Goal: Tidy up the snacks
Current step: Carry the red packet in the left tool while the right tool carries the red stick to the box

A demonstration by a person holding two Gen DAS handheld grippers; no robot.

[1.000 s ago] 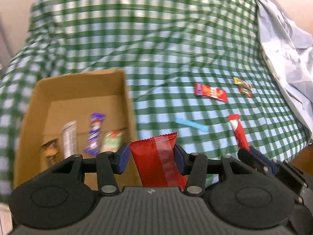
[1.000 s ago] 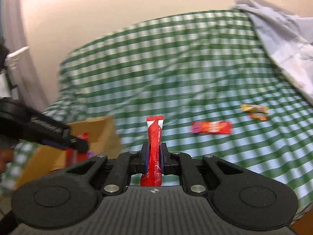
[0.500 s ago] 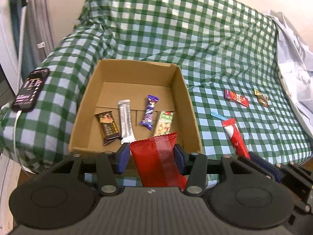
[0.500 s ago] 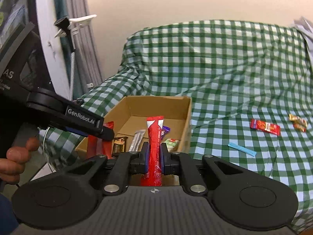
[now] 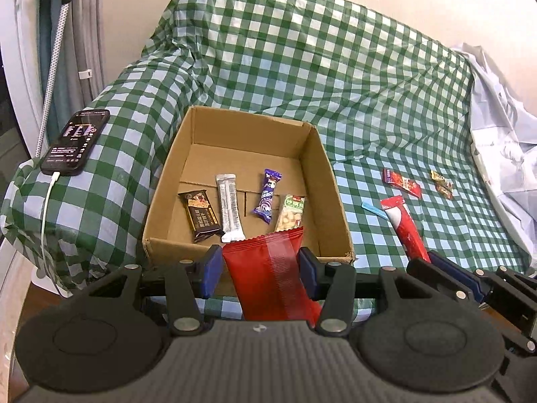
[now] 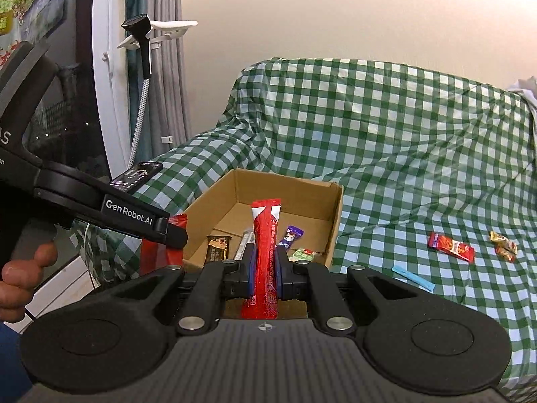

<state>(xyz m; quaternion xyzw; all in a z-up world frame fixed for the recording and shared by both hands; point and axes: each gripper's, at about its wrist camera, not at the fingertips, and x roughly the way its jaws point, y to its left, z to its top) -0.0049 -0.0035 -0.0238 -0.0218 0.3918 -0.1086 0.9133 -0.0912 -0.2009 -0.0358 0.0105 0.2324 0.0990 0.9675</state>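
Since the earlier frame we have swung both grippers over to the cardboard box. Our left gripper clamps a wide red packet; our right gripper pinches a slim red stick. Loose snacks lie at three o'clock.

My two views are sharp, evenly lit by soft indoor light, no glare. Heavy fisheye bending at edges, dark corners; shadows faint.
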